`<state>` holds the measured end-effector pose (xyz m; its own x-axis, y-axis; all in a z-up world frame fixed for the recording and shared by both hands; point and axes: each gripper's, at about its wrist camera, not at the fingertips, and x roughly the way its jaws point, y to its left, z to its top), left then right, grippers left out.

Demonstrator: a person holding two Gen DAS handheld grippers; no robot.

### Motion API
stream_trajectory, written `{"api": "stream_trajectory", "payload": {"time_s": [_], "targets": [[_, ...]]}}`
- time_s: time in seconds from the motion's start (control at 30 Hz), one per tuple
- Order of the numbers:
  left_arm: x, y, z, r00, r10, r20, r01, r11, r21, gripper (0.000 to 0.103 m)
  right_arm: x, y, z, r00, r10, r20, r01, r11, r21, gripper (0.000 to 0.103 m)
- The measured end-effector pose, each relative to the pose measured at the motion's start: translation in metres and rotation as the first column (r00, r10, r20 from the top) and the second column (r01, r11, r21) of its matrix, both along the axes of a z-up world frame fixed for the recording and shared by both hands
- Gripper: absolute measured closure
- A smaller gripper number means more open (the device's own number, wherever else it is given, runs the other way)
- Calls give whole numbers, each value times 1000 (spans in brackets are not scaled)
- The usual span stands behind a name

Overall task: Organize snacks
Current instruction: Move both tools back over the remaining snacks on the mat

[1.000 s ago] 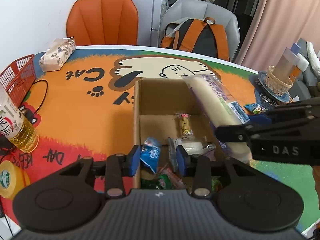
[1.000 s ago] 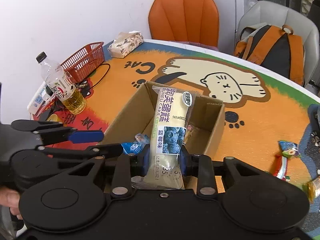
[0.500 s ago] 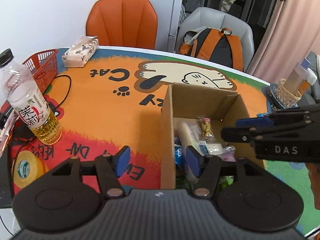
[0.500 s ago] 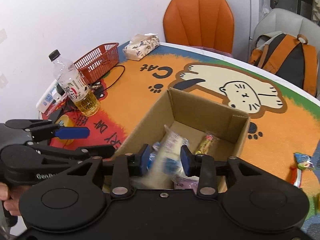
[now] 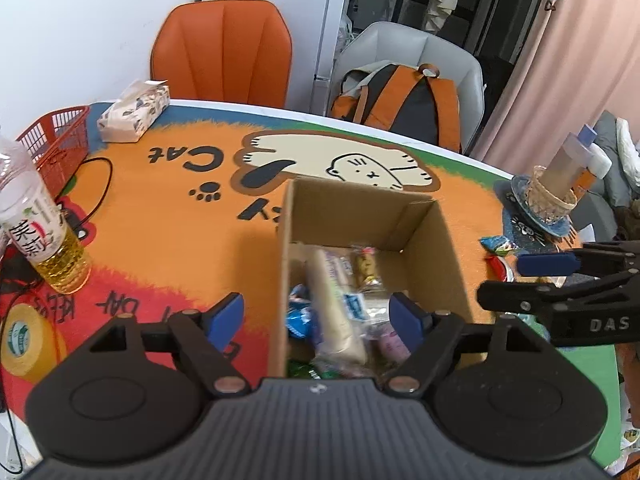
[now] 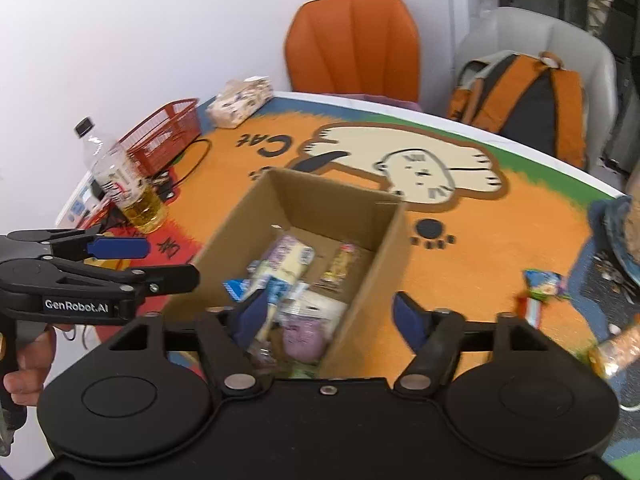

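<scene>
Your cardboard box (image 6: 328, 216) sits in the middle of the table mat, and several snacks already lie inside it, among them the long cake packet (image 5: 334, 304), which runs lengthwise from the near end toward the far wall. What the next pick turns on is the loose snacks still out on the mat: the small blue-and-green packet (image 6: 542, 282) and the red-and-white wrapper (image 6: 530, 308) just beside it both lie to the right of the box, ahead and right of your right gripper (image 6: 332, 316). That gripper is the nearer one by a clear margin. Your left gripper (image 5: 316, 318) straddles the box's left wall on the far side from them, so reaching across would mean crossing the box. Both pairs of jaws are opening right now and nothing is pinched between the pads of either; the box contents merely show through the gaps. The right view is blurred, so I can't be sure of the red wrapper's long axis, though it looks to run roughly toward you. A shiny orange wrapper (image 6: 616, 346) sits at the right edge, nearer still.
</scene>
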<state>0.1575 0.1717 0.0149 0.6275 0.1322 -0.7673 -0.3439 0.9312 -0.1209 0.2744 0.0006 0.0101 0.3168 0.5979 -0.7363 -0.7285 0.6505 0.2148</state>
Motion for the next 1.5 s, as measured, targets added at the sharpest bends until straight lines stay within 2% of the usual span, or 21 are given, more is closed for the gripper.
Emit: {"api": "stream_trajectory", "payload": {"time_s": [0.37,0.63,0.77,0.97,1.2,1.27,1.4,1.5], "targets": [[22,-47,6,997,-73,9,74,997,-7,24,13,-72,3,995,-103,0,103,994,25,9],[38,-91,13,990,-140,19,140,990,9,23,22,-110,3,987,-159,5,159,987,38,7],[50,-110,11,990,-141,29,140,990,30,23,28,-131,-1,981,-195,5,194,980,41,6],[67,-133,6,985,-169,31,168,986,18,23,39,-157,-9,971,-237,-4,237,971,36,6],[86,-156,-8,982,-187,18,187,982,20,23,49,-181,-19,961,-276,-10,276,961,32,6],[92,-163,-12,981,-194,8,194,980,44,23,53,-186,-26,958,-286,-10,286,958,25,6],[106,-172,-27,980,-200,-17,200,980,8,23,63,-195,-41,950,-311,-28,311,950,6,6],[116,-184,-38,975,-217,-38,218,976,27,23,70,-199,-53,944,-327,-43,327,945,-7,8]]}}
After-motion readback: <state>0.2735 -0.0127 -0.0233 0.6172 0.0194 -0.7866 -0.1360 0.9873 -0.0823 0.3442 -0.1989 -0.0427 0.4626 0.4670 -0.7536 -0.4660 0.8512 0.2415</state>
